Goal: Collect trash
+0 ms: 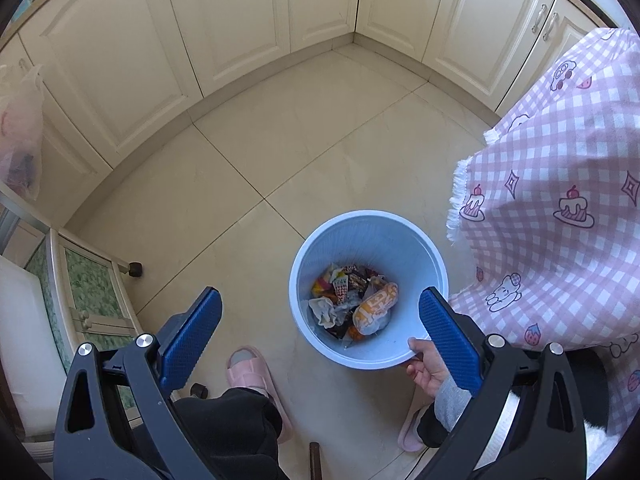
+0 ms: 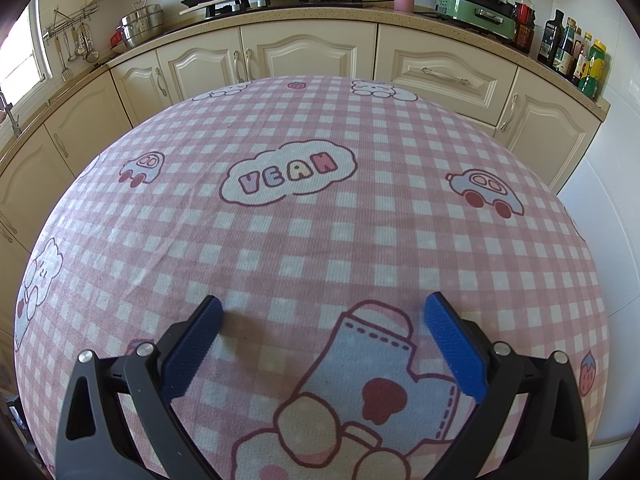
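Observation:
In the left wrist view a light blue waste bin stands on the tiled floor beside the table. It holds several wrappers and crumpled paper. A bare hand grips the bin's near rim. My left gripper is open and empty, held above the bin's left side. In the right wrist view my right gripper is open and empty just above the pink checked tablecloth. No trash shows on the cloth.
Cream cabinets line the far walls. The table with the pink cloth stands right of the bin. A chair and a hanging plastic bag are at the left. Feet in pink slippers are below. The counter carries a stove, pots and bottles.

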Demonstrator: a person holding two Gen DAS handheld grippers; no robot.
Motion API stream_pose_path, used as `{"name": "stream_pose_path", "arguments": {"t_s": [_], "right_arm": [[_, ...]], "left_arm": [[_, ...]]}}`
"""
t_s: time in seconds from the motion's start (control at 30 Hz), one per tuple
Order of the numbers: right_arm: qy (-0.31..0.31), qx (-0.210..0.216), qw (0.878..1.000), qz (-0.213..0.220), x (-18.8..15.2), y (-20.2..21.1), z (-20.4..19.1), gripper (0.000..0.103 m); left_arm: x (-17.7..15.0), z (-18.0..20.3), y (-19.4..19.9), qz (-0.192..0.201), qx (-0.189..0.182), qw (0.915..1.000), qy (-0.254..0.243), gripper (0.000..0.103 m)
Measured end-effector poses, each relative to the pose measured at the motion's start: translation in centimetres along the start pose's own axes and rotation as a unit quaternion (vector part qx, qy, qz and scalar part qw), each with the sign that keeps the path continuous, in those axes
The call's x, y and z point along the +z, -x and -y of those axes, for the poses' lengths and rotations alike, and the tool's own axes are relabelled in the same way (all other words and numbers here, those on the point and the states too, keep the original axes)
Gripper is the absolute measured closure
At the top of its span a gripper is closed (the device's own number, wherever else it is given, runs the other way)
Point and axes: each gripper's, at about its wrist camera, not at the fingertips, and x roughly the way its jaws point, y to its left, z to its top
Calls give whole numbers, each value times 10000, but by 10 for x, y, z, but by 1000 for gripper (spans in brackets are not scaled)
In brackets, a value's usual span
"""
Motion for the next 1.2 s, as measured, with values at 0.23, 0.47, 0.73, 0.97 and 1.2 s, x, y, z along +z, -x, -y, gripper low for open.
{"name": "stream_pose_path", "arguments": {"t_s": [0.23, 0.47, 0.73, 0.97, 1.2], "right_arm": [[0, 0, 10000, 0, 1, -1, 1, 4], [0, 0, 10000, 0, 0, 0, 0, 4], [0, 0, 10000, 0, 0, 0, 0, 4], [0, 0, 10000, 0, 1, 0, 0, 5], [0, 0, 10000, 0, 0, 0, 0, 4]], "left_arm": [[2, -4, 0, 76, -2, 10000, 25, 8], [2, -4, 8, 198, -109, 9997, 104, 8], [-3, -1, 14, 312, -199, 9993, 53, 8], [-4, -5, 16, 342, -249, 9991, 80, 8], [-6, 1, 22, 398, -272, 9988, 61, 8]]}}
